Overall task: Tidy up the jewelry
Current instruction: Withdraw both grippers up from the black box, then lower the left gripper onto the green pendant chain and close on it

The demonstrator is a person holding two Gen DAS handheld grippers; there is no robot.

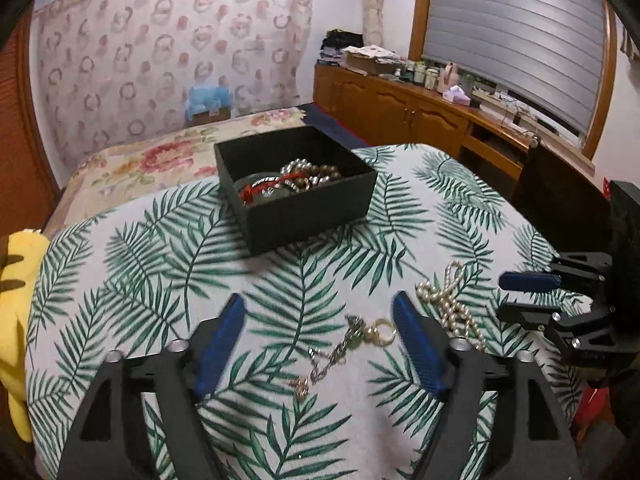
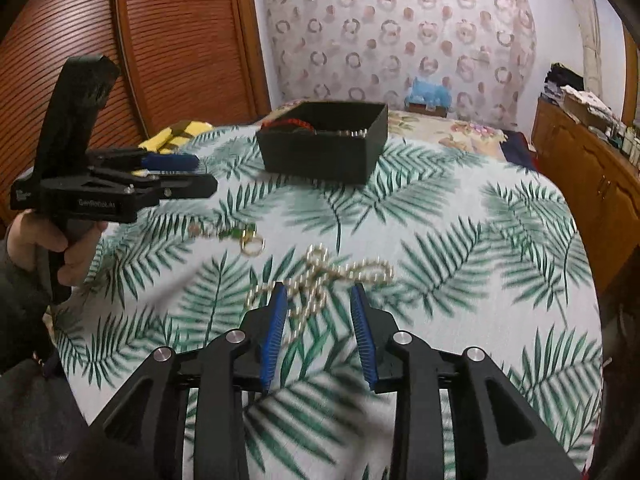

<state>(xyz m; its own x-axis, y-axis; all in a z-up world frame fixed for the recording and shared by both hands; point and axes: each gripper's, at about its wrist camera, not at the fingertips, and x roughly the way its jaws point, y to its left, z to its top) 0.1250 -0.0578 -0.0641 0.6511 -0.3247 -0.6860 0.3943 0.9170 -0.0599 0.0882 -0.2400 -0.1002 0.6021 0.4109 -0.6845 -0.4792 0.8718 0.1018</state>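
A black open box (image 1: 304, 204) sits on the palm-leaf cloth (image 1: 168, 264) and holds bead strands and a red-cord piece; it also shows in the right wrist view (image 2: 324, 148). A gold chain with a ring and green charm (image 1: 352, 340) lies between the fingers of my open, empty left gripper (image 1: 320, 312), which hovers over it. A pearl necklace (image 1: 452, 300) lies to its right. In the right wrist view my right gripper (image 2: 318, 300) is open and empty just in front of the pearl necklace (image 2: 320, 280). The chain (image 2: 236, 236) lies left of it, below the left gripper (image 2: 200, 172).
A yellow plush toy (image 1: 16, 308) lies at the cloth's left edge. A floral bedspread (image 1: 160, 156) lies behind the box. A wooden cabinet (image 1: 400, 112) with clutter stands at the right under a shuttered window. A wooden slatted door (image 2: 160, 40) stands at the left.
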